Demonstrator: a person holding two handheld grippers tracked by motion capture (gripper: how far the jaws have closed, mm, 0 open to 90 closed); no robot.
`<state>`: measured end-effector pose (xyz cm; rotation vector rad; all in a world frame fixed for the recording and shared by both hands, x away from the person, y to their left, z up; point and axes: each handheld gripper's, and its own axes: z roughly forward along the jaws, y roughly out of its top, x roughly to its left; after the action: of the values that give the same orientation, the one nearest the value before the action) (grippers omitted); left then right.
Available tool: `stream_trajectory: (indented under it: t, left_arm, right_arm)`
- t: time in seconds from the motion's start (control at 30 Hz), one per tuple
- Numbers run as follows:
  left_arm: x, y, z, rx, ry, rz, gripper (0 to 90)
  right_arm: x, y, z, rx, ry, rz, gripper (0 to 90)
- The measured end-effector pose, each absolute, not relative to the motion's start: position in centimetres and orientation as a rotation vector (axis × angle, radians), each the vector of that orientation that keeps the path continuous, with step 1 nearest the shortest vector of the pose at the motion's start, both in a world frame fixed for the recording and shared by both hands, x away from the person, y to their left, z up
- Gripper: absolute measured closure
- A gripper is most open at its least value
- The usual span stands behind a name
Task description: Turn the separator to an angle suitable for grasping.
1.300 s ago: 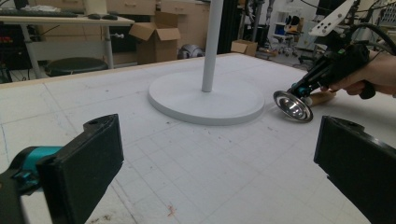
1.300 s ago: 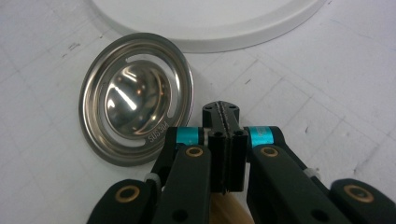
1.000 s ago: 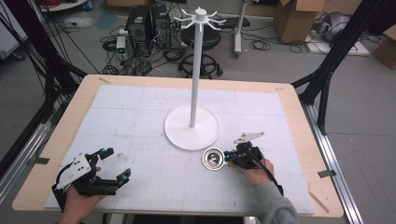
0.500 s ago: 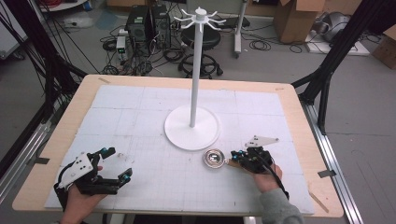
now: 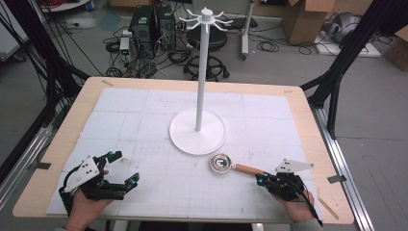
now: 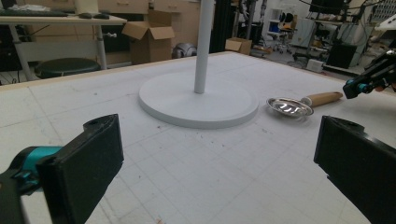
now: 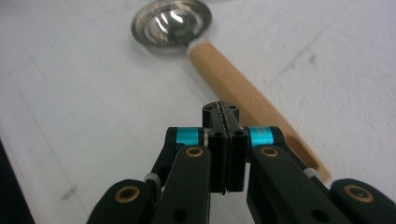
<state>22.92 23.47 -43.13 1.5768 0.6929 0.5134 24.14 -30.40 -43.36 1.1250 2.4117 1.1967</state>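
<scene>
Right gripper (image 7: 225,140): I read the jaws pressed flat together, gripping nothing.
Ladle (image 5: 231,165): lies on the mat, steel bowl just beside the stand base (image 5: 197,137); wooden handle passes beside my right jaws.
Left gripper (image 5: 118,169): jaws spread wide, empty, near left corner.
</scene>
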Motion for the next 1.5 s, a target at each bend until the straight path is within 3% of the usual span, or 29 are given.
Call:
stream_trajectory:
  t: [0.4,1.5]
  left_arm:
    - [23.1,23.3,-43.2,1.578,0.686,0.508,1.8]
    - [22.1,24.6,-43.2,1.570,0.714,0.532,1.8]
  right_arm:
    - [25.4,-31.4,-44.4,1.223,2.379,1.086,90.0]
    - [33.2,-30.3,-44.8,1.289,2.246,1.073,90.0]
